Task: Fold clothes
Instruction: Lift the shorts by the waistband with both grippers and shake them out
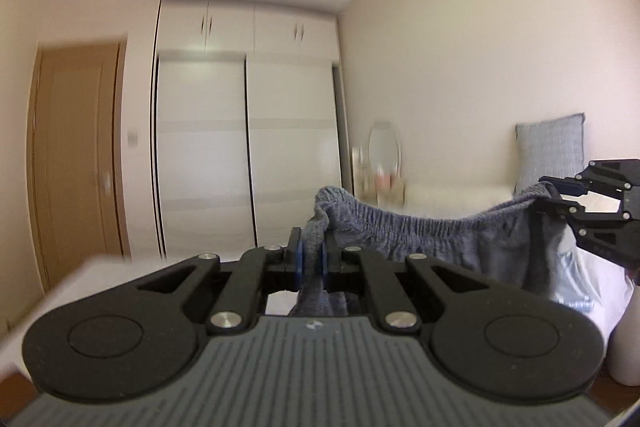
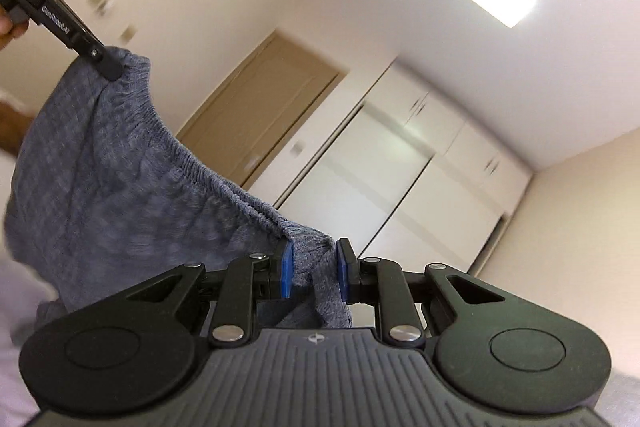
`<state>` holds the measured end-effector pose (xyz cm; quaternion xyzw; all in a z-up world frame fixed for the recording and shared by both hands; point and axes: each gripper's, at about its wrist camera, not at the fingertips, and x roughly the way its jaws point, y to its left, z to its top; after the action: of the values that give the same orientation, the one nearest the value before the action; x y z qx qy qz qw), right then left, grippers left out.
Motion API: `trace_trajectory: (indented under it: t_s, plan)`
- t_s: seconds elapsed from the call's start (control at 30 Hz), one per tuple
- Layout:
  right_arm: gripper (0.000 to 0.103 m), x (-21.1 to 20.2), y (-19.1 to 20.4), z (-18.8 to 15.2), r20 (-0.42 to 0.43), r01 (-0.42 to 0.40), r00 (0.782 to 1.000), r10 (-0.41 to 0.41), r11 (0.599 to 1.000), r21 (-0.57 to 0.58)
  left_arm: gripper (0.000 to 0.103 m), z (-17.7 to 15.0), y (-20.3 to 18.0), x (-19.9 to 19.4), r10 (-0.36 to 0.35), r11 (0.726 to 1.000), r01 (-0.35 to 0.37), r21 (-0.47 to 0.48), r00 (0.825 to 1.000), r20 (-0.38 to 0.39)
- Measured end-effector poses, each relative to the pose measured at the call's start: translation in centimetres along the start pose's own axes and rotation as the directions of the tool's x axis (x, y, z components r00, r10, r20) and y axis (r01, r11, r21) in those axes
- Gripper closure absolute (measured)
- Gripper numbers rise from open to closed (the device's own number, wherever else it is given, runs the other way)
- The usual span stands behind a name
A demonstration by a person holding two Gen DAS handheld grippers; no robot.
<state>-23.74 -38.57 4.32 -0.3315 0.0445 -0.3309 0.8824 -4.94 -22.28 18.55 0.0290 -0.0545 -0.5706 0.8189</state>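
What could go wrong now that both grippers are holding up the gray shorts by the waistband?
1. The right gripper pinches only a small bunched corner of the gray shorts, with its pads well apart, so that corner might slip out.
2. The waistband sags between the right gripper and the left gripper, so the shorts may not lay down flat.
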Motion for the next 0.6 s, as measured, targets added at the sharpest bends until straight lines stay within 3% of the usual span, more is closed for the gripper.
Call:
trace_trajectory:
  t_s: [0.13, 0.2, 0.3, 0.4, 0.47, 0.57, 0.6]
  plan:
    - [0.083, -2.8, -1.7, 3.2, 0.083, 0.064, 0.995, -0.064, 0.998, 0.002, 0.097, 3.9, -0.4, 0.1, -0.006, 0.998, 0.001, 0.067, 0.997, 0.077]
    - [0.083, -1.4, -2.1, 3.5, 0.096, 0.079, 0.992, -0.079, 0.997, 0.007, 0.097, 4.6, -0.3, 2.1, -0.003, 0.995, -0.005, 0.096, 0.997, 0.082]
    - [0.083, 2.4, -2.6, 2.7, 0.084, 0.076, 0.993, -0.077, 0.997, 0.017, 0.097, 3.4, 1.1, 7.8, 0.003, 0.996, -0.005, 0.088, 1.0, 0.028]
    - [0.083, 8.7, -2.2, -0.1, 0.023, 0.035, 0.999, -0.035, 0.999, 0.017, 0.097, -0.6, 3.1, 15.0, 0.015, 0.998, -0.011, 0.06, 0.997, -0.074]
    - [0.083, 14.2, -1.7, -3.3, -0.039, -0.006, 0.999, 0.007, 1.0, 0.026, 0.097, -5.1, 4.8, 20.9, 0.026, 0.999, -0.02, 0.038, 0.986, -0.163]
    - [0.083, 23.2, -0.1, -8.9, -0.15, -0.073, 0.985, 0.08, 0.996, 0.054, 0.097, -12.4, 7.4, 29.5, 0.042, 0.999, -0.049, -0.018, 0.955, -0.293]
    - [0.083, 26.1, 0.9, -10.8, -0.191, -0.094, 0.976, 0.105, 0.993, 0.065, 0.096, -15.2, 8.4, 32.4, 0.046, 0.997, -0.064, -0.04, 0.937, -0.347]
